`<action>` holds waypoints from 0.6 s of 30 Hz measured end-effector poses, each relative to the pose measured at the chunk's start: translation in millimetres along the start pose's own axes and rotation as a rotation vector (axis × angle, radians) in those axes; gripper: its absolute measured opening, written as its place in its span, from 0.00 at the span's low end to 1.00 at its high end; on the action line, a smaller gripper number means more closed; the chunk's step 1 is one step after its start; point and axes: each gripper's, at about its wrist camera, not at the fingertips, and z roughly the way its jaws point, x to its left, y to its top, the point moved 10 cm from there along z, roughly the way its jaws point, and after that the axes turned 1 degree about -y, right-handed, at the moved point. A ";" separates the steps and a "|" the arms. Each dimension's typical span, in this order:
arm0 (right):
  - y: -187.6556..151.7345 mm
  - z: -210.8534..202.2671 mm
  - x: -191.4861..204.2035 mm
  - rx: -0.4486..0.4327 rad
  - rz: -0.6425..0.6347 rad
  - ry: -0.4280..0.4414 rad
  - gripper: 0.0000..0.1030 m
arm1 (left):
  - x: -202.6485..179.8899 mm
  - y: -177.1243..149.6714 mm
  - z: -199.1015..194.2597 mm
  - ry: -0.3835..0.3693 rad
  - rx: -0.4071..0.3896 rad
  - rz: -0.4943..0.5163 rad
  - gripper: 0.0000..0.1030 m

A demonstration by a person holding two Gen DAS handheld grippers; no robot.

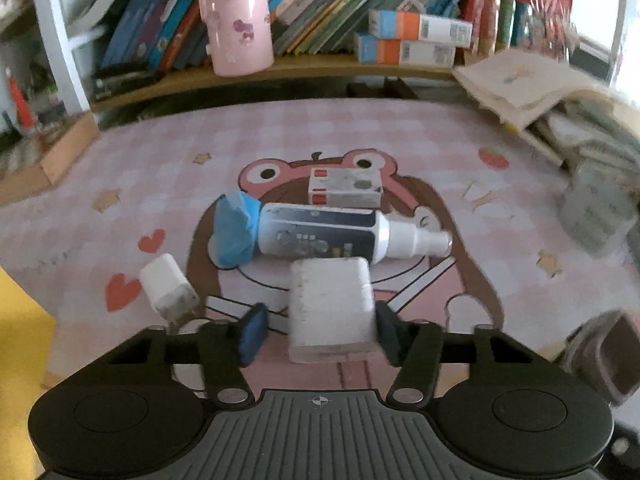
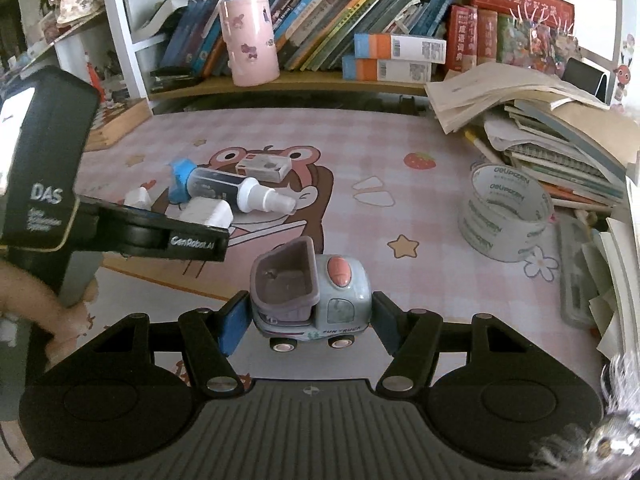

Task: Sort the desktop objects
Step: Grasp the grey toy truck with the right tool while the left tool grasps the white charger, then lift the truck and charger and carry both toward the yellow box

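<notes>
A white charger point(image 1: 330, 308) on the pink mat point(image 1: 420, 140) is flanked by the left gripper point(image 1: 320, 330), one pad still apart, while a toy truck point(image 2: 310, 296) is clamped in the right gripper point(image 2: 306, 326).

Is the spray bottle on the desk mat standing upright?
No, the spray bottle lies on its side on the mat, nozzle pointing right in the left wrist view.

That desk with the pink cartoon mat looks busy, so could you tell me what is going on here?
A person is sorting small items with two handheld grippers. The left gripper brackets a large white charger block on the mat. The right gripper holds a toy truck. A spray bottle and small charger lie nearby.
</notes>
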 end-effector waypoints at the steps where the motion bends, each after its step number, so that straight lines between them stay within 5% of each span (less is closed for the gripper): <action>1: 0.2 0.0 0.0 -0.001 -0.002 0.000 0.59 | -0.3 0.6 -0.9 0.004 -0.006 0.002 0.41; 18: -5.3 -38.1 27.1 -0.043 -0.045 0.018 0.59 | 18.7 -19.5 -100.1 -0.079 -0.129 -0.060 0.41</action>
